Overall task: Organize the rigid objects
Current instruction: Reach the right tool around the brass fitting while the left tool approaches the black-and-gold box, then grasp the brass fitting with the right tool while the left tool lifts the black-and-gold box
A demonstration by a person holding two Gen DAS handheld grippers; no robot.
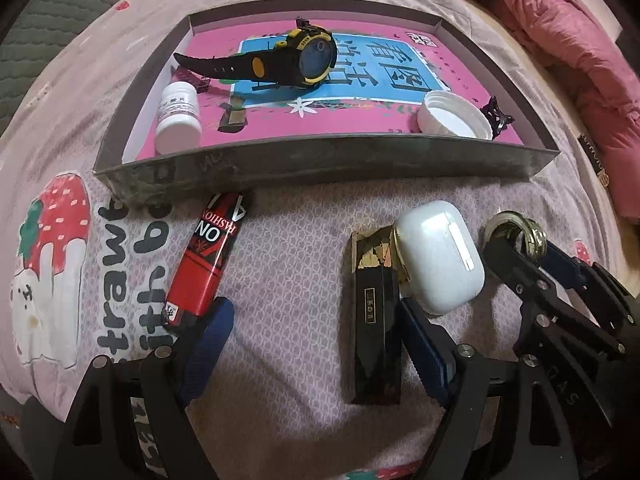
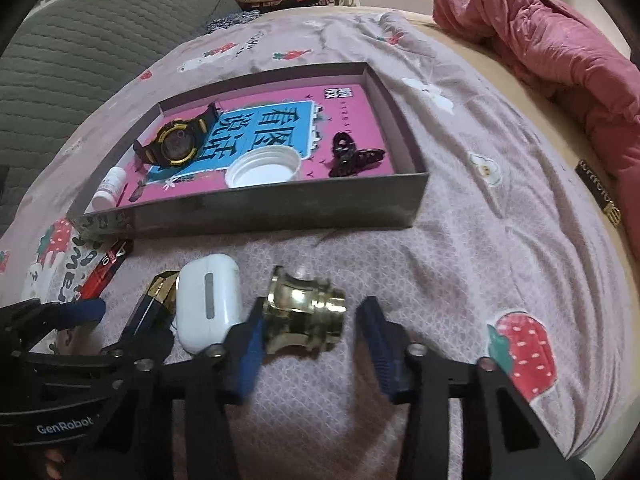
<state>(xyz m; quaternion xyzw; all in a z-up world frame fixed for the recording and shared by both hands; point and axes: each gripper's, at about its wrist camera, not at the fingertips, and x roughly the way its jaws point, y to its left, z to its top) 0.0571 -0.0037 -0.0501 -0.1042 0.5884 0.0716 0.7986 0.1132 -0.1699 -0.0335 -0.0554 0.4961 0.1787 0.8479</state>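
Right gripper (image 2: 310,344) straddles brass fitting (image 2: 304,312), jaws narrowing, far pad clear; left gripper (image 1: 316,344) wide around black bar (image 1: 376,320); next: pinch, lift into box (image 2: 280,212).

Both grippers pointed steeply down — left gripper (image 1: 316,344) spread wide, right gripper (image 2: 310,348) with jaws partly apart.
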